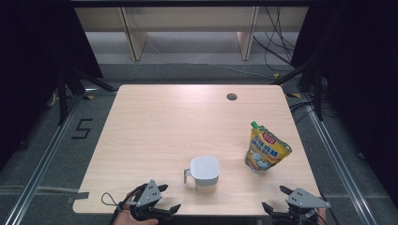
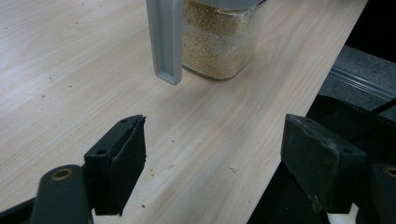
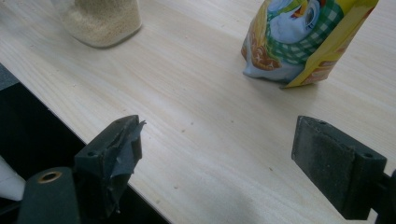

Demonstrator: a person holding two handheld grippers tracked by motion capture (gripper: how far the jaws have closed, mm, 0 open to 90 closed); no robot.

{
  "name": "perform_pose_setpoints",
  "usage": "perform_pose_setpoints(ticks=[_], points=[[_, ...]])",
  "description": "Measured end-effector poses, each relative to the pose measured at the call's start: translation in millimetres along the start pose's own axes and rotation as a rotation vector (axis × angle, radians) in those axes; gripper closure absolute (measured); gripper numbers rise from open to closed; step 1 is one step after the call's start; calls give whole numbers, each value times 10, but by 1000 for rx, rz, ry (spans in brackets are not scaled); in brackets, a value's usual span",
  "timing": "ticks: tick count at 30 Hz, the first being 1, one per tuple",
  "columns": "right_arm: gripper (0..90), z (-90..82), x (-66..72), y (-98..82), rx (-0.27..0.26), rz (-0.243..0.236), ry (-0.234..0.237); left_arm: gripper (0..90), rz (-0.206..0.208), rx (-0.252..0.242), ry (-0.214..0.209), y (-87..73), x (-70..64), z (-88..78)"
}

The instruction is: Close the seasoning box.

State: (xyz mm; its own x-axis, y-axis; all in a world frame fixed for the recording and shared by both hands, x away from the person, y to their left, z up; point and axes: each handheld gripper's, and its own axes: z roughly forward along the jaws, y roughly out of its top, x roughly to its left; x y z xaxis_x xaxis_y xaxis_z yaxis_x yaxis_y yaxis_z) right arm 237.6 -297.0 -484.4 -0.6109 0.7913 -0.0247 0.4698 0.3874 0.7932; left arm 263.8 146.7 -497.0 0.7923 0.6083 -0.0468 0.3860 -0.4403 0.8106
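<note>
Both grippers parked at the near edge of the table, jaws spread wide, nothing between them.

Left gripper low at the near-left, hanging partly over the edge, jaws gaping and aimed toward the lidded jug. Bare wood between pads and jug (a clear lane, no clutter). In the left gripper view, left gripper looking straight at the jug: clear walls, pale grain inside, grey handle hanging down on the side facing the jaws. Right-hand jaw there out past the table's edge, over dark floor.

Right gripper at the near-right corner, also wide and empty. In the right gripper view, right gripper straddling the table edge, left-hand jaw off the wood, right-hand jaw above it. Yellow spout pouch ahead, upright, well apart from the pads.

Jug standing near the front edge, a little right of centre, white lid on. Pouch to its right and slightly farther, green cap at top, leaning a touch, close to the right edge. Jug and pouch near each other, not touching.

Whole far half of the table open, just a cable hole far right. Plenty of room left of the jug too.
</note>
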Motion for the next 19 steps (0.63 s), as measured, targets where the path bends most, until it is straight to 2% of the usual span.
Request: perform_pose_setpoints(ticks=[2,3,4,5,6,7,8,9,10,12,15,17,18,19], points=[[171,-6,2,-4,7,16,-2,218,-10,-19,-7,-3,-4,10],[171,-4,-4,-3,8,8,-3,218,-13,-20,-13,-4,1,15],[171,-11,-12,-5,0,-4,-28,218,-12,-15,-9,-2,2,9],[172,-12,-14,-6,2,-3,-30,218,3,-5,-8,2,12,-1],[171,-15,3,-11,12,21,-31,218,22,-6,-10,7,24,-2],[171,-12,-15,-10,12,9,-25,218,19,-6,-10,7,23,-2],[171,-14,-12,-11,19,18,-22,218,-13,-24,-7,1,1,10],[171,-6,-14,-14,16,23,-10,218,-8,-25,-9,2,4,10],[172,-3,-28,-14,5,3,-17,218,-10,-26,-9,2,3,12],[171,-8,-25,-14,8,2,-29,218,-9,-27,-9,3,5,11],[172,-5,-28,-16,12,2,-27,216,-16,-4,-11,10,15,0],[171,-8,-14,-22,18,24,-30,211,0,0,2,8,24,0],[171,-6,-26,-22,26,18,-18,207,-21,-29,-8,5,12,14],[171,-3,-50,-23,12,-5,-32,202,-17,-22,-6,8,24,11]])
